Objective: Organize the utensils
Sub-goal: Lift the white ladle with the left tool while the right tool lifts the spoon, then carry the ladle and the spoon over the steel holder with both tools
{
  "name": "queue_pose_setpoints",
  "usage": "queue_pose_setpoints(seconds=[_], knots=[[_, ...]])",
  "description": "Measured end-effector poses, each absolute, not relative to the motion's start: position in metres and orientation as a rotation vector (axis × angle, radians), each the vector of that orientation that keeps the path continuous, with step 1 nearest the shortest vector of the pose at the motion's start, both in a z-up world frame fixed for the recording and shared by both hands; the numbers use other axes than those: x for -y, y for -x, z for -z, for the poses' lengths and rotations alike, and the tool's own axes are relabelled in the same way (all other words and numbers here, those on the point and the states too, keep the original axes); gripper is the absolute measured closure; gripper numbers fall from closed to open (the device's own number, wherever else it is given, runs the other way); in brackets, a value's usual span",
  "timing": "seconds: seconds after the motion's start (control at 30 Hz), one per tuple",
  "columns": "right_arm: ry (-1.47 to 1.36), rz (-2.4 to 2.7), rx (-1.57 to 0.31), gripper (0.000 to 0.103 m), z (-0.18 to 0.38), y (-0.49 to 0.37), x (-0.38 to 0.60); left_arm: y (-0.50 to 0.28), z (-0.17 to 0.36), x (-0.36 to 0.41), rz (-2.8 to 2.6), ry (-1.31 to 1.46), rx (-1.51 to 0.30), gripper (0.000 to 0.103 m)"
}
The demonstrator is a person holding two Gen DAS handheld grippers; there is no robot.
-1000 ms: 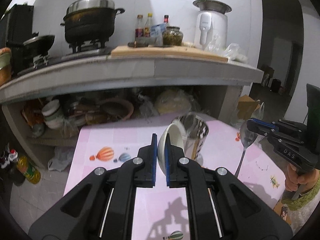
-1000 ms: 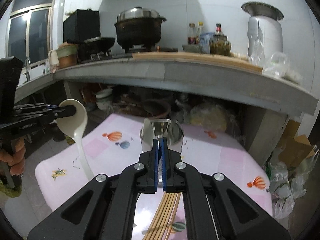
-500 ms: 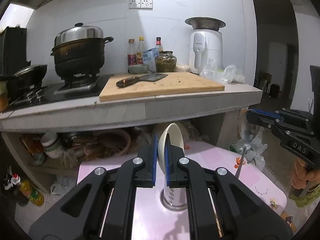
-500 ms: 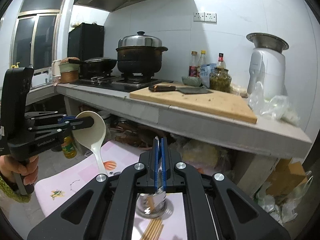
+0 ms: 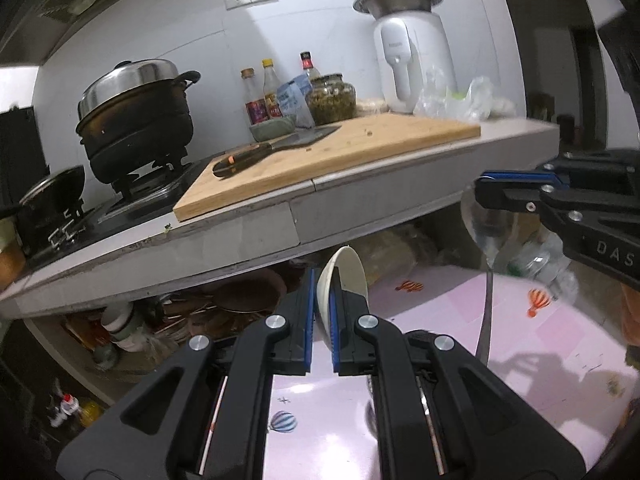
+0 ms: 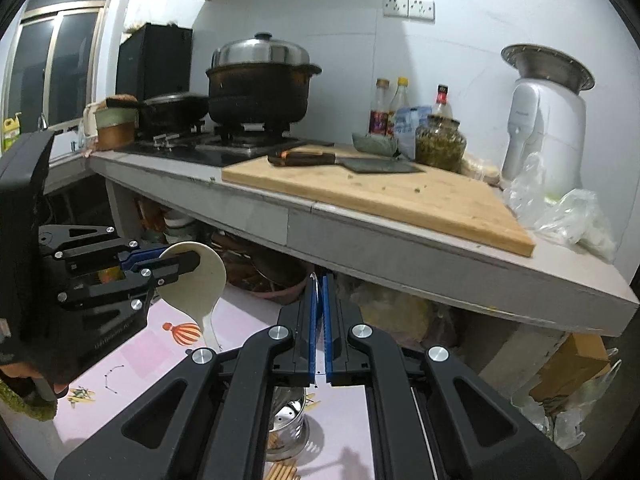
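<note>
Grey concrete counter spans the far side, carrying a lidded black pot on the stove at left, a wooden cutting board with a cleaver lying on it, and a white appliance at right. Nearer, a low table under a pink balloon-print cloth. On it, a steel utensil holder, mostly hidden behind the right gripper, with wooden chopsticks lying just beside its near side. Left gripper clamped on the bowl of a white ladle, handle hanging down over the cloth. Right gripper pinched tight on a metal spoon, bowl up, handle hanging down above the table.
</note>
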State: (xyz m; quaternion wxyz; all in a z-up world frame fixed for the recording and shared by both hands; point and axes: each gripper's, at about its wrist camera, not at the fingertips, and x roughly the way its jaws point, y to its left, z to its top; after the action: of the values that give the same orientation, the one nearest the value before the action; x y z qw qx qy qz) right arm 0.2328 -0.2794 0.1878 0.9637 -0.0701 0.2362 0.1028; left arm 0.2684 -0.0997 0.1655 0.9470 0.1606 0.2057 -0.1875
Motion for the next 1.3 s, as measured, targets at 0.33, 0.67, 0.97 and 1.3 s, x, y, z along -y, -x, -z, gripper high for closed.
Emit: queue_pose_setpoints(seconds=[0.33,0.67,0.97,1.3], knots=[[0.134,-0.223,-0.532,0.100,-0.152,-0.272,0.276,-0.287,-0.129,0.122,0.354,-0.452,-0.409,0.097],[0.160,-0.232,-0.553,0.100,-0.127,-0.288,0.267,-0.297,-0.100,0.130,0.352,-0.495,-0.414,0.097],[0.173,-0.262,-0.578,0.100,-0.107,-0.291,0.260,-0.296,-0.085,0.128,0.374,-0.491,-0.421,0.097],[0.169,-0.278,-0.591,0.100,-0.096,-0.290,0.259,-0.282,-0.078,0.124,0.417,-0.478,-0.392,0.097]])
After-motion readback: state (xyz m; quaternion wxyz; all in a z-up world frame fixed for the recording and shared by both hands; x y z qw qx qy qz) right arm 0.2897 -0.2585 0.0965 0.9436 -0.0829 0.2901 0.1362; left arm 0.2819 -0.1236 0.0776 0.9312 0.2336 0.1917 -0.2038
